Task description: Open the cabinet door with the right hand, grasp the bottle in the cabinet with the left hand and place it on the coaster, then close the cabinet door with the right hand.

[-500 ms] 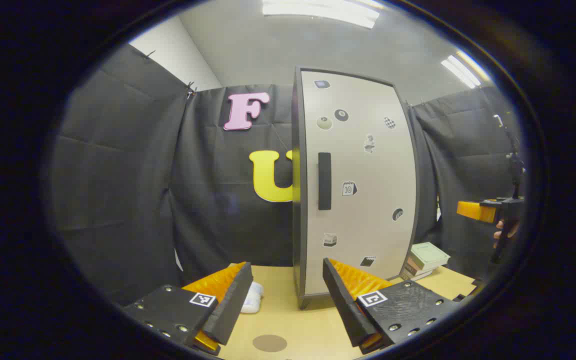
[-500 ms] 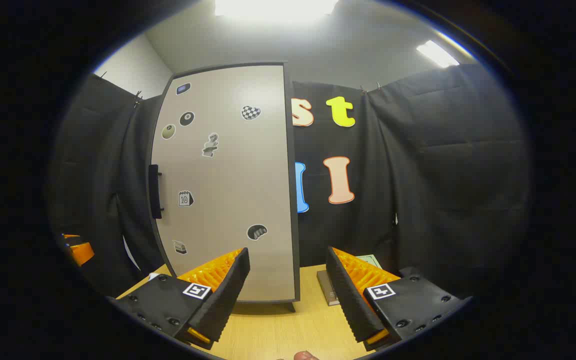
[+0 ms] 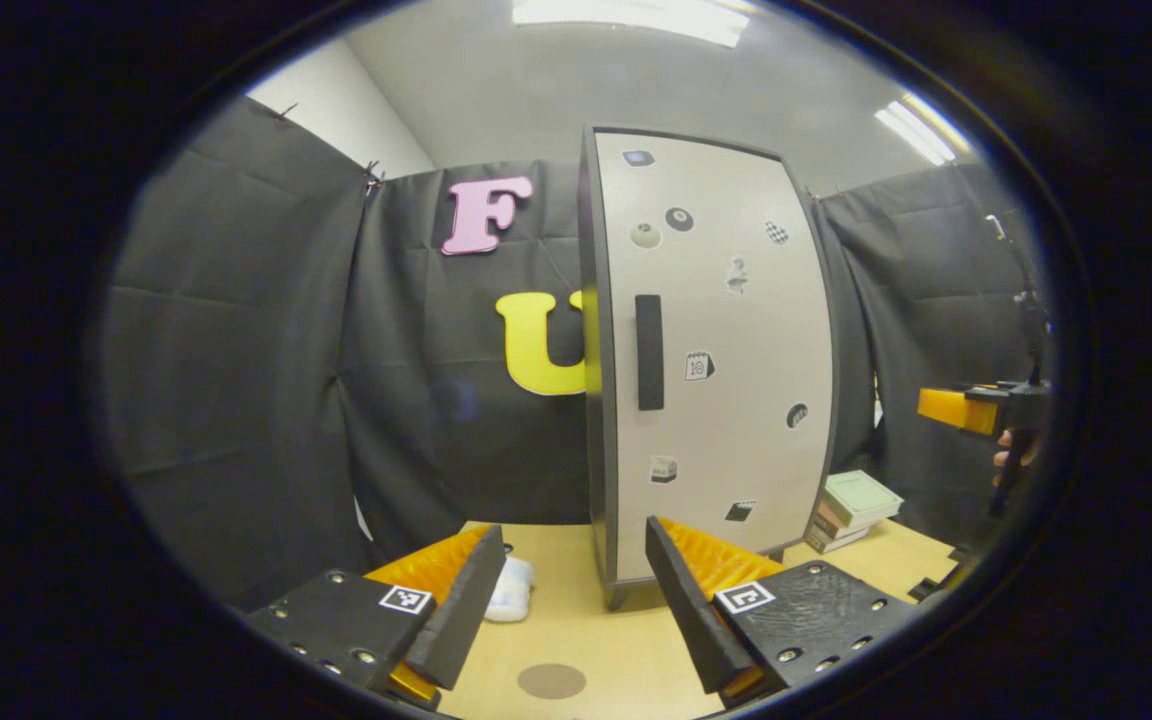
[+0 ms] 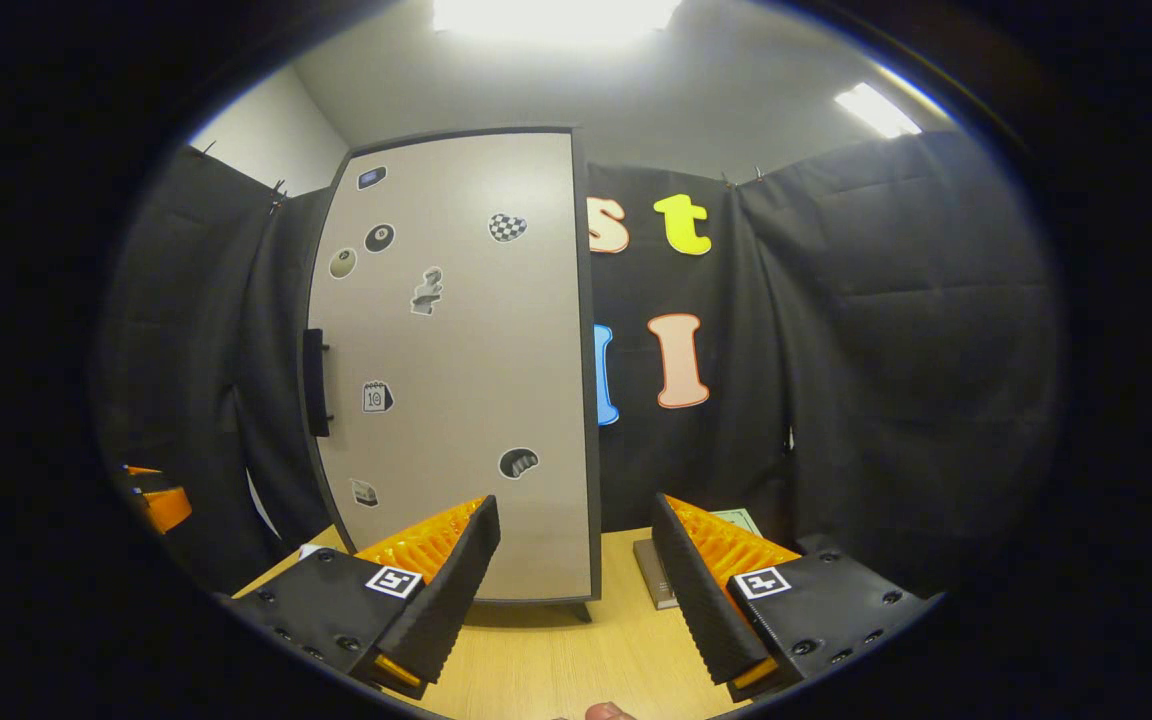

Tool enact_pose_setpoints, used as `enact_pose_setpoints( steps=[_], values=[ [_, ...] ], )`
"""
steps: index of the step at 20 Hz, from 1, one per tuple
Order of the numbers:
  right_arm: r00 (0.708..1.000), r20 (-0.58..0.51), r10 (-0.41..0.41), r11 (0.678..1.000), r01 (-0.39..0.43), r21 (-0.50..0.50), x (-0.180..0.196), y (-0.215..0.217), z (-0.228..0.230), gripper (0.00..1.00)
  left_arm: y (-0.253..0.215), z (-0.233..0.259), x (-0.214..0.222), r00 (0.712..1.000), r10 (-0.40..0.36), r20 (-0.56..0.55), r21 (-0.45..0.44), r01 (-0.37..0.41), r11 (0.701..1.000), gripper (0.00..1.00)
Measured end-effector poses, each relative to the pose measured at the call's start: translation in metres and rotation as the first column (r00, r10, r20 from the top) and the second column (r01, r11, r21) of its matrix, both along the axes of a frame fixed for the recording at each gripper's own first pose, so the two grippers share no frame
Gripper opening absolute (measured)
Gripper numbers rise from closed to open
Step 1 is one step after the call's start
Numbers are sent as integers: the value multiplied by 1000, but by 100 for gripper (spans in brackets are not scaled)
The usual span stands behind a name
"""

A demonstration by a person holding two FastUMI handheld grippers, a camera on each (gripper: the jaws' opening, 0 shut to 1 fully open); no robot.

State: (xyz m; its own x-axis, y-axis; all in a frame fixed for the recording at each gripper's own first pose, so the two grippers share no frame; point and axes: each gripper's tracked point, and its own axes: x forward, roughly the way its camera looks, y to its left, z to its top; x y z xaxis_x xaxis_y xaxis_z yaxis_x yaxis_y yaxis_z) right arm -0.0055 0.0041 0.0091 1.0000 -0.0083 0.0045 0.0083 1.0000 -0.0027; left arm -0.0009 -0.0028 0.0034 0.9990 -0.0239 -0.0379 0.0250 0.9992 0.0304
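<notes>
Left gripper view puts your left gripper (image 3: 568, 575) at the bottom with its jaws spread wide and nothing between them. Just ahead of the gap lies the wooden table (image 3: 576, 625), and on it, below and between the fingertips, sits the round brown coaster (image 3: 551, 681). Beside the left finger, a little past its tip, lies a small white packet (image 3: 509, 601). Beyond the right finger stands the cabinet (image 3: 706, 360), its pale door (image 3: 736, 400) closed and dotted with stickers, the dark handle (image 3: 648, 352) upright near the door's left edge. You cannot see the bottle; the door is shut in front of it. Farther right of the cabinet a stack of books (image 3: 854, 508) rests on the table, and at the far right edge your right gripper (image 3: 971, 410) hangs in the air, held by a hand (image 3: 1014, 455). Right gripper view shows that gripper (image 4: 576, 575) with its jaws also wide apart and holding nothing. Straight past the left finger stands the same door (image 4: 466, 380), its handle (image 4: 314, 382) off to the left; past the right finger lie the books (image 4: 661, 570), and your left gripper (image 4: 161, 500) peeks in at the far left edge.
</notes>
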Motion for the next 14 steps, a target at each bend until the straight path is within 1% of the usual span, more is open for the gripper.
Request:
enact_pose_setpoints(
  steps=[1,2,5,6,8,10,12,13,14],
  values=[
    [1000,2,1,1000,-1,3,-1,1,2,97,-2,3,0,1000,-9,-5,-9,9,1000,86],
    [1000,5,4,1000,-4,4,-1,2,6,97,-1,9,-1,1000,-14,-8,-13,14,1000,87],
    [1000,27,12,1000,-12,-3,-3,6,18,97,-3,22,0,1000,-25,4,-31,25,999,87],
    [999,31,18,1000,-18,-4,-3,9,21,96,-1,27,1,1000,-26,7,-36,26,999,86],
    [999,32,29,1000,-28,-6,-2,13,23,96,3,30,-1,1000,-18,12,-43,18,999,87],
    [998,28,48,999,-48,-12,1,20,25,97,9,28,-2,1000,-5,12,-46,6,999,86],
    [997,20,71,997,-70,-25,5,29,26,97,14,19,-4,1000,6,-1,-54,-6,999,87],
    [996,13,83,996,-83,-30,8,34,27,97,16,15,-6,1000,9,-7,-60,-10,998,86],
    [995,11,102,994,-102,-33,11,41,30,97,19,10,-7,1000,16,-14,-66,-17,998,87]
  ],
)
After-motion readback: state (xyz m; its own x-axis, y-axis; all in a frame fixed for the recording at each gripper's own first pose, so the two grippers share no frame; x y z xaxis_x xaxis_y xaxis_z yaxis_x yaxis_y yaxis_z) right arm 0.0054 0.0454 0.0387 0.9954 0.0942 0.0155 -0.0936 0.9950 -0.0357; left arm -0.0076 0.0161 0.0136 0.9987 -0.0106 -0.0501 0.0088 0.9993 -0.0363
